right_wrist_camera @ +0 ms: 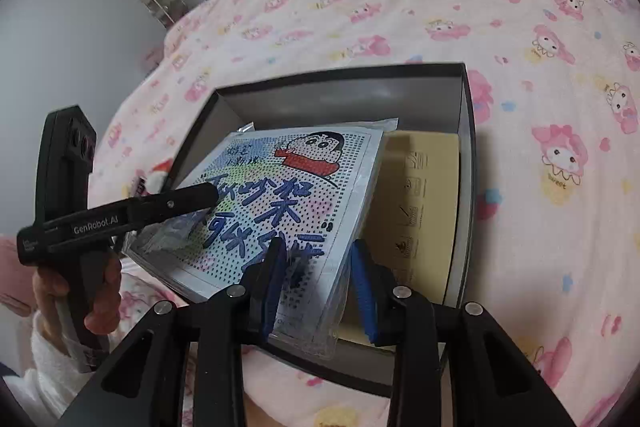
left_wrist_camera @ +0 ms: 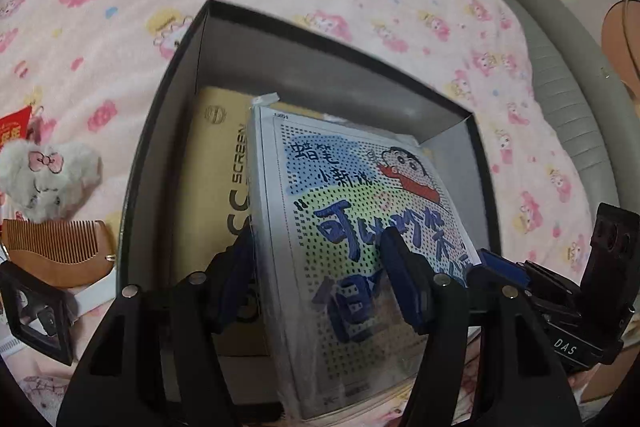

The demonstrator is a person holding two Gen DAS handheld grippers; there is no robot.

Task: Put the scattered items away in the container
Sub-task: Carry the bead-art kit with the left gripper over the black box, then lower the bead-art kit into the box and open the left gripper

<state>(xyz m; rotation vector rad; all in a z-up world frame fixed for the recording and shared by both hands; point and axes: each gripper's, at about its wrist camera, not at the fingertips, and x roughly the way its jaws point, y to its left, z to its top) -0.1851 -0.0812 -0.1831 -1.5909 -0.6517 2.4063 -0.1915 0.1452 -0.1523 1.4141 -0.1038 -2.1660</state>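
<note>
While a bed (right_wrist_camera: 500, 7) under a pink cartoon-print blanket serves as the surface, grey doors are seen behind it. One open dark box (left_wrist_camera: 168, 75) is counted, with one tan carton (left_wrist_camera: 216, 187) flat inside. One wrapped cartoon packet (left_wrist_camera: 352, 211) is held tilted over the box, its long axis running from the jaws toward the far wall. Left gripper (left_wrist_camera: 320, 279) and right gripper (right_wrist_camera: 320, 279) are each clamped on the packet's near edge. One comb (left_wrist_camera: 60, 247) and one plush toy (left_wrist_camera: 44, 175) lie beside the box.
</note>
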